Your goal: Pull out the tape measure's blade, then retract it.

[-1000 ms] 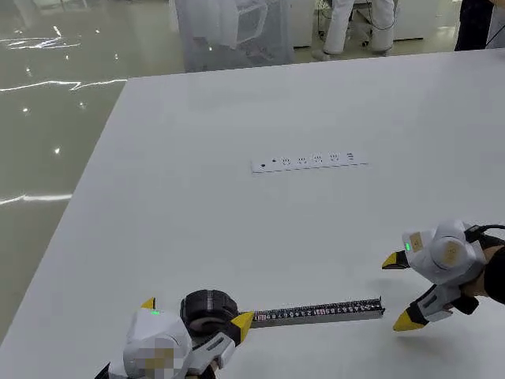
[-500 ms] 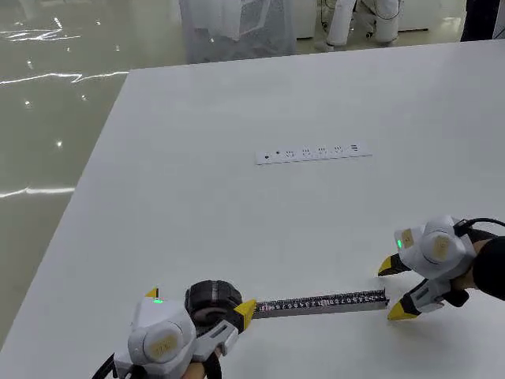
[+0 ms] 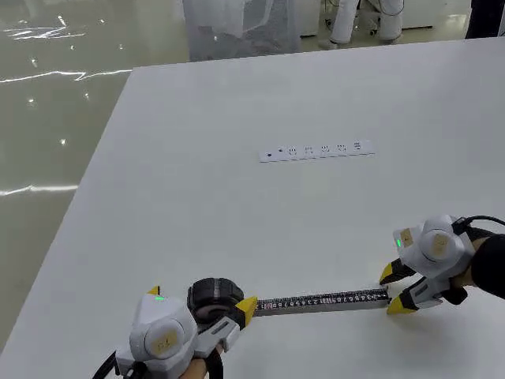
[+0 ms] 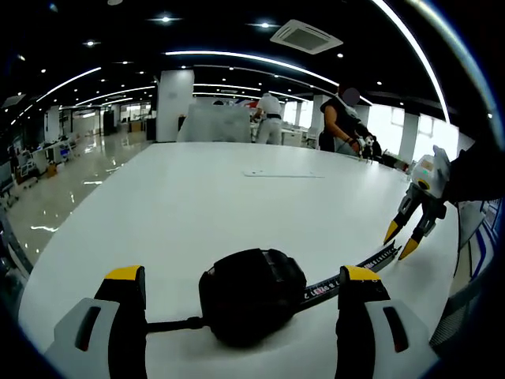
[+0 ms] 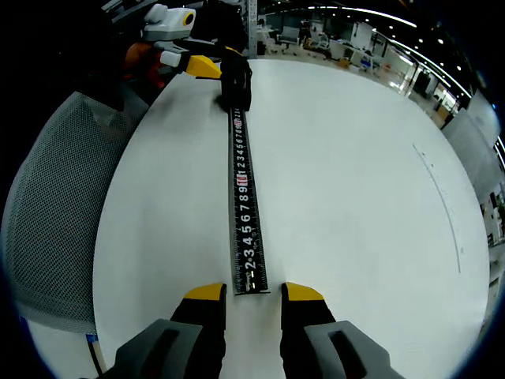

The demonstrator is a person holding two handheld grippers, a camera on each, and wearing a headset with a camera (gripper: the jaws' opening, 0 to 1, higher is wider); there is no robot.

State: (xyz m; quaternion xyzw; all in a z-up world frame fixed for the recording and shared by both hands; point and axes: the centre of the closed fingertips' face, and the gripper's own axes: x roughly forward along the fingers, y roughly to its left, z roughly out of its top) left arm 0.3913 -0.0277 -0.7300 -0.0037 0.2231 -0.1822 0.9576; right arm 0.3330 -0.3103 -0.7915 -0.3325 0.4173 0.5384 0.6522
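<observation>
Nearest us, our left gripper [image 3: 200, 298] stood spread around the tape measure's case [image 3: 213, 294] on the table [image 3: 237, 197]. The blade [image 3: 319, 301] lay drawn out to our right gripper [image 3: 392, 291], whose jaws sat slightly apart astride its tip, not pinching. We judged the pulling done and the retracting left.

We see a white table [image 3: 237, 158] with a power strip [image 3: 317, 150], a glossy floor [image 3: 47, 95], and ceiling light strips [image 4: 237, 55].
</observation>
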